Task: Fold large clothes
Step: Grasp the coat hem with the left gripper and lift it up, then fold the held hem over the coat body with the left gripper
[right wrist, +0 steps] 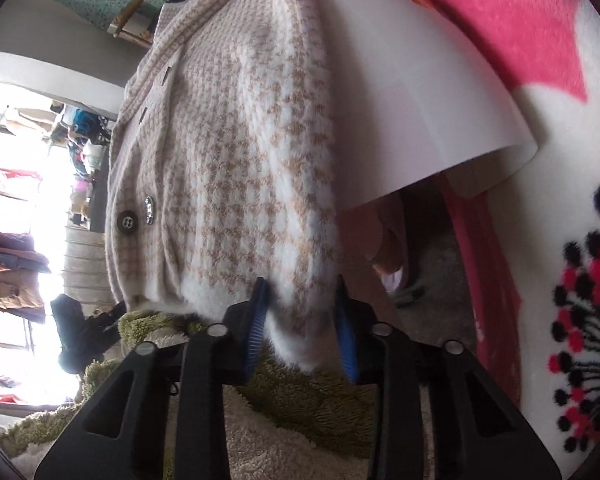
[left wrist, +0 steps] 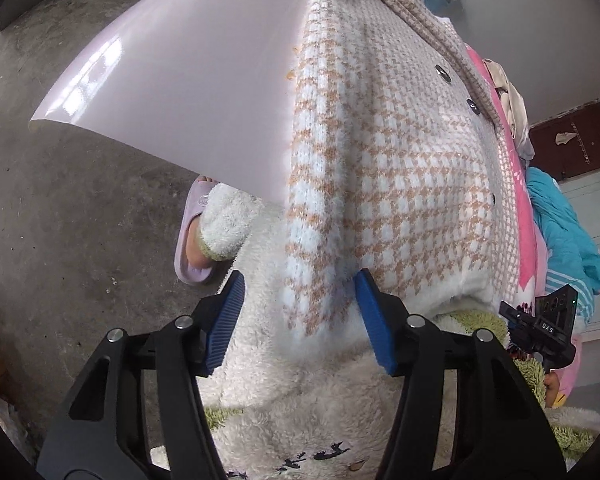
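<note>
- A fuzzy white-and-tan houndstooth knit cardigan with dark buttons (left wrist: 384,152) lies flat on a glossy pale table (left wrist: 188,80), its hem at the near edge and its collar at the far end.
- The left gripper (left wrist: 300,312) has its blue ribbed pads standing apart on either side of the cardigan's left sleeve cuff (left wrist: 312,312), which hangs over the near table edge; whether the pads press on it cannot be told.
- The right gripper (right wrist: 300,326) is clamped on the cardigan's right sleeve cuff (right wrist: 300,320), the fluffy knit squeezed between its blue pads.
- A pink and white plush blanket (right wrist: 520,32) lies to the right of the table.
- A foot in a lilac slipper (left wrist: 190,240) stands on the grey concrete floor (left wrist: 60,200).
</note>
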Available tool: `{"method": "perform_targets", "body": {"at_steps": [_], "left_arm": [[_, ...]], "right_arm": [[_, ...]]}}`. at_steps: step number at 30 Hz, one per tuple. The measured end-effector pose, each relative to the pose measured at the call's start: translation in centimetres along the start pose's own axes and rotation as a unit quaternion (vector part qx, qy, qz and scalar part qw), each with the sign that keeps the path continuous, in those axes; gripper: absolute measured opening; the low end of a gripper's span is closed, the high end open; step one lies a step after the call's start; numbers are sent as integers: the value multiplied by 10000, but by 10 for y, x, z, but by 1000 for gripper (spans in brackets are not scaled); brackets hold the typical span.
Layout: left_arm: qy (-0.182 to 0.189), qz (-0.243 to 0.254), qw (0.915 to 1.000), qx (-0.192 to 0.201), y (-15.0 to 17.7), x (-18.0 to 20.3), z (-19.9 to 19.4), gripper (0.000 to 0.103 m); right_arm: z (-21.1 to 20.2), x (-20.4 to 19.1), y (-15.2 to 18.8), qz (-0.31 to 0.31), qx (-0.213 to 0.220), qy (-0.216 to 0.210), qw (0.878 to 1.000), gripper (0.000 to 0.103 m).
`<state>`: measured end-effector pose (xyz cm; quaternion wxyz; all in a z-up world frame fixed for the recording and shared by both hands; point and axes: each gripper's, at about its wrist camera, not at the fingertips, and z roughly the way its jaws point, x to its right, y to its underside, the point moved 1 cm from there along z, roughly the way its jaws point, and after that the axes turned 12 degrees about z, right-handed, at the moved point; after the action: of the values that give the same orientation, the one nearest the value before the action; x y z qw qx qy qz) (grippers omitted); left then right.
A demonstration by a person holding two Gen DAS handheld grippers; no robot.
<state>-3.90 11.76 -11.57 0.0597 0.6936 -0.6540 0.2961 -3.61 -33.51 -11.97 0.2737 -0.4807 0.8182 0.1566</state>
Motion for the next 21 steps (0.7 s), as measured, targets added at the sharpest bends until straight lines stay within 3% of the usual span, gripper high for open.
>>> {"method": "perform_targets", "body": {"at_steps": [5,8,14,21], "left_arm": [[84,394,9992,21,-2,19,-9,12],[134,660,9975,212,-6,34,-24,9],[590,838,9905,919,-30,57,-57,8],[508,1176,9815,1426,-76,76,-68,7]], "right_arm": [[-15,-11,9,-268,282,-132,9992,11],[-30,-23,13,-433,481,-300,9975,10],[-59,-54,3,-757,879,-691,9908,10],[-69,-85,-26,-909,1214,-1111,9822,10]]}}
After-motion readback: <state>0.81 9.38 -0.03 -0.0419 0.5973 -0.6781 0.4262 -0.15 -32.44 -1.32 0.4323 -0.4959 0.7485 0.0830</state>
